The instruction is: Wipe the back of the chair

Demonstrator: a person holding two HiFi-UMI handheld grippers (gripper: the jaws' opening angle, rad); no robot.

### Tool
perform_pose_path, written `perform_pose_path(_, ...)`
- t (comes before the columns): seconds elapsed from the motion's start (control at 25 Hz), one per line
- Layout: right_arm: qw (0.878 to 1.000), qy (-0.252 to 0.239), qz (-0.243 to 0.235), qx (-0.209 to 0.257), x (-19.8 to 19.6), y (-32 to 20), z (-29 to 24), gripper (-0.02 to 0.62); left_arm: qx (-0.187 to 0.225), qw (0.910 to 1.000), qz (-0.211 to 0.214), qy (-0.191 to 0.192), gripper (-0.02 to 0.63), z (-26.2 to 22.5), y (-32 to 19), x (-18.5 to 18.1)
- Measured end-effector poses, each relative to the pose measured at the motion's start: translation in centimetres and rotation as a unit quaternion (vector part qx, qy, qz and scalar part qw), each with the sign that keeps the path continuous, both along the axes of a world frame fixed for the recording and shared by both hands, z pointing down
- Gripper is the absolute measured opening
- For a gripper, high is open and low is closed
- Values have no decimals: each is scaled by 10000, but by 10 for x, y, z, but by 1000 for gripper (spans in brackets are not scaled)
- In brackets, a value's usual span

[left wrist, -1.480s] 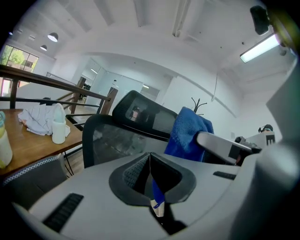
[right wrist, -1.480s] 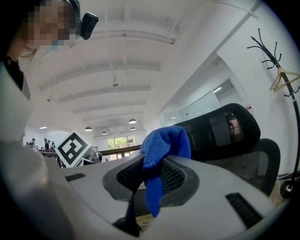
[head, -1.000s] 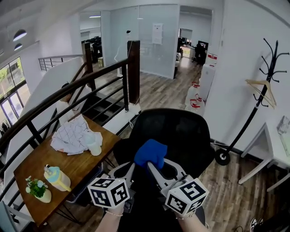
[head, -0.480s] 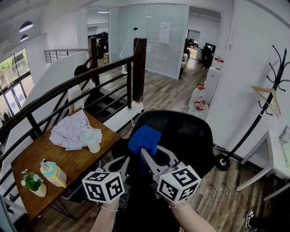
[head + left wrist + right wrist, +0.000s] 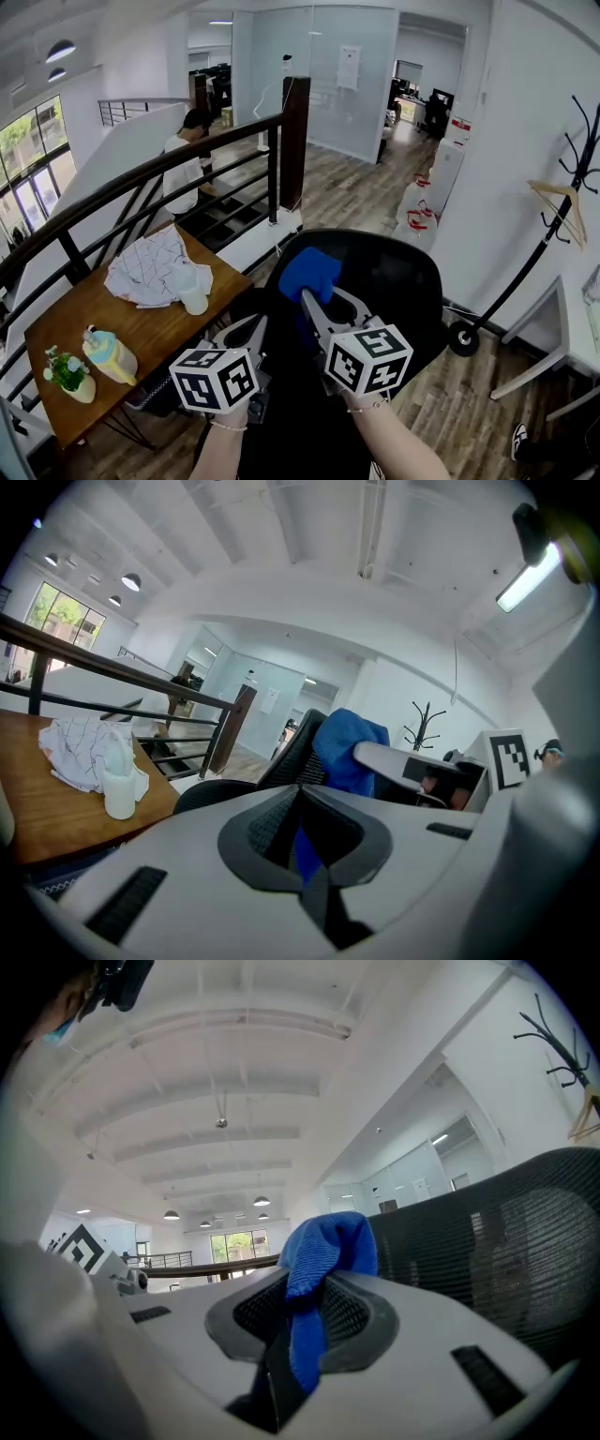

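Gripping blue cloth [image 5: 312,269] at chair back [image 5: 394,281]: right tool [image 5: 307,300]; left tool [image 5: 255,325] clenched, empty.

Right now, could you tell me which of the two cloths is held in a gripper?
The blue cloth, clamped in the right gripper at the chair back; the white patterned cloth lies loose on the wooden table.

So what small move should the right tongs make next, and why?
Probably press the cloth flat onto the chair back and sweep sideways. The right tongs are shut on the cloth, and it sits right by the black mesh, though I cannot tell whether it is touching yet.
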State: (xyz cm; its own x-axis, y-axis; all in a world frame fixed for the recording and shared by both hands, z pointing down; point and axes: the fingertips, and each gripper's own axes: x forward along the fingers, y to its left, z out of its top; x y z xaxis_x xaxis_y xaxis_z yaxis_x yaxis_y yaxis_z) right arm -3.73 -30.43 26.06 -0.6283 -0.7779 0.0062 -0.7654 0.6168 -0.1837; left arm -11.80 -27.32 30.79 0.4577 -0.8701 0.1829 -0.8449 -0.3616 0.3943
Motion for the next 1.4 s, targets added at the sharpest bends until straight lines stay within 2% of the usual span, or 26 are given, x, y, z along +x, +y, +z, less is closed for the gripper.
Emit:
perform_pose_path(0.36, 9991, 36, 392, -130, 43, -9, 7, 89, -63, 9999, 132, -63, 18, 4, -6, 19)
perform_pose_path(0.64, 9966, -34, 807, -141, 87, -6, 7, 89, -79, 9991, 395, -135, 18, 4, -8, 50)
perform_pose_path(1.12, 9875, -312, 1543, -114, 163, 17, 7, 91, -70, 9962, 847, -195, 18, 2, 7, 100)
perform_pose_path(1.4, 9818, -306, 1872, -85, 198, 37, 5, 91, -116, 9942, 1068, -107, 18, 3, 21, 120)
